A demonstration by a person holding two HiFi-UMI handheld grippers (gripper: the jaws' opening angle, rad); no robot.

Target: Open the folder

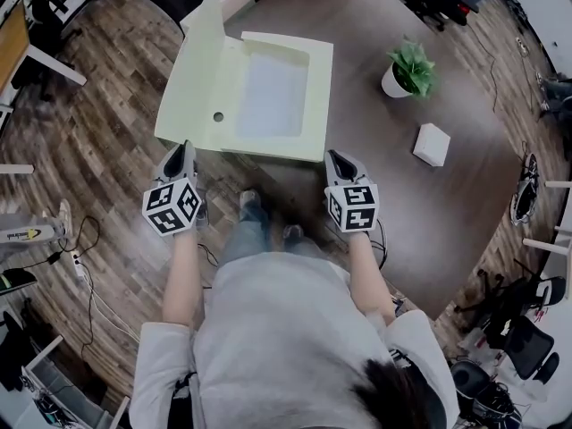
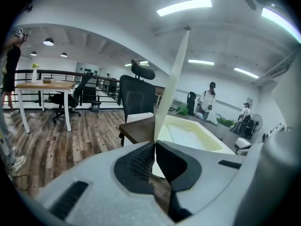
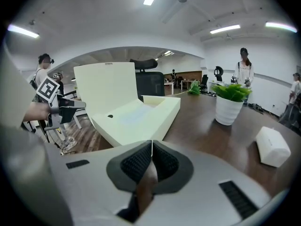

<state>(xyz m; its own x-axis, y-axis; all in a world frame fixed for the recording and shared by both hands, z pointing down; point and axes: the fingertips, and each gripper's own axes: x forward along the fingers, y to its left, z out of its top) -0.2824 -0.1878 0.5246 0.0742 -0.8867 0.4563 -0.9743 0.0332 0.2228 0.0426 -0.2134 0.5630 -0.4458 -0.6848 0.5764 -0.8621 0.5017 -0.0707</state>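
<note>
Dark hair and a grey shirt fill the bottom of the head view, with both arms stretched forward; the left gripper [image 1: 183,148] and right gripper [image 1: 338,157] sit just short of the cream folder [image 1: 201,105], which lies open on the brown surface [image 1: 429,213], its lid [image 1: 207,16] standing upright at the far left and its left part apparently overhanging the edge. A potted plant [image 1: 409,68] and a white block [image 1: 432,144] stand well apart to the right. From the left gripper view, the jaws are clenched on nothing, the lid rising edge-on beyond them. From the right gripper view, the jaws are likewise pressed together and empty, with the folder ahead. Left unsupported, the lid could drop shut again, and a nudge on the overhanging side might tip the folder to the floor
</note>
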